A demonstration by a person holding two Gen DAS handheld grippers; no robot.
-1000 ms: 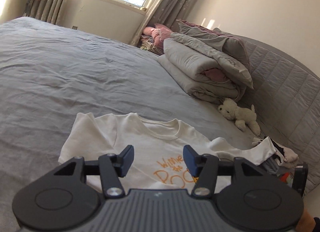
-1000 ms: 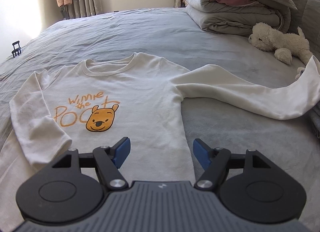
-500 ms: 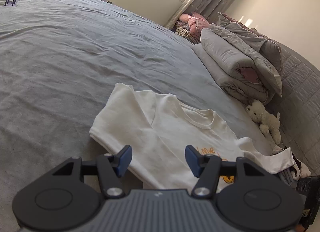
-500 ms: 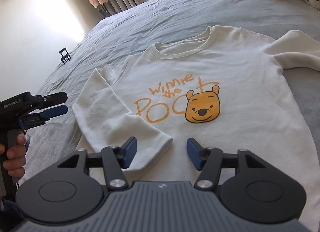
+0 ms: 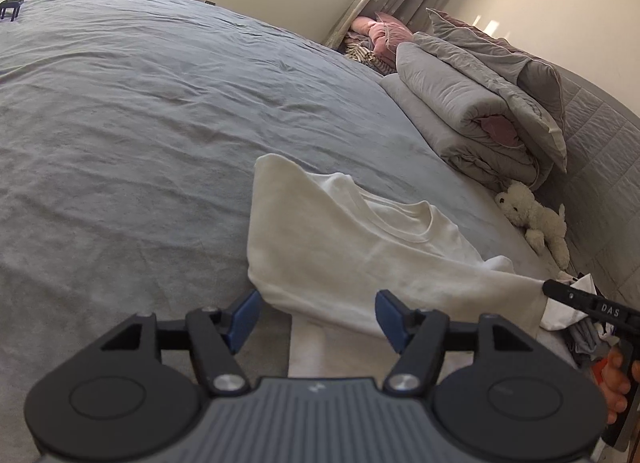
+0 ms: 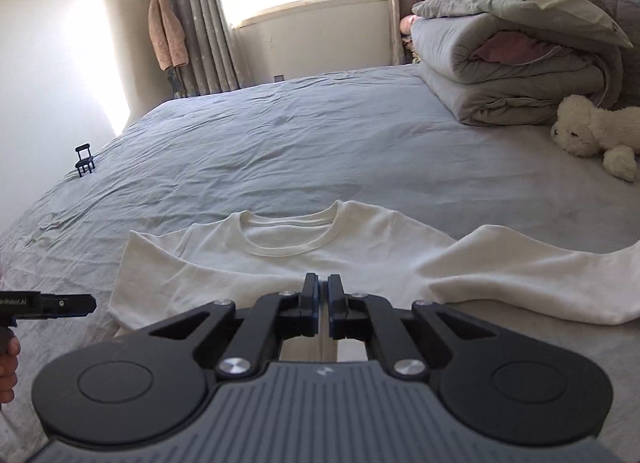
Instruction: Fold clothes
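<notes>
My left gripper (image 5: 316,315) hangs wide open over the near edge of the white sweatshirt (image 5: 340,247), which lies on the grey bed (image 5: 140,123) with one sleeve folded across its front. Folded quilts (image 5: 472,111) and a white plush dog (image 5: 532,219) sit by the headboard (image 5: 600,143). My right gripper (image 5: 588,303) shows at the right edge.

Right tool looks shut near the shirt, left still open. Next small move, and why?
Probably bring the left tool forward and close it on the sleeve fold of the white sweatshirt. Its jaws stand open around that edge, while the right tool is nearly shut low on the shirt; whether it holds cloth is hidden.
</notes>
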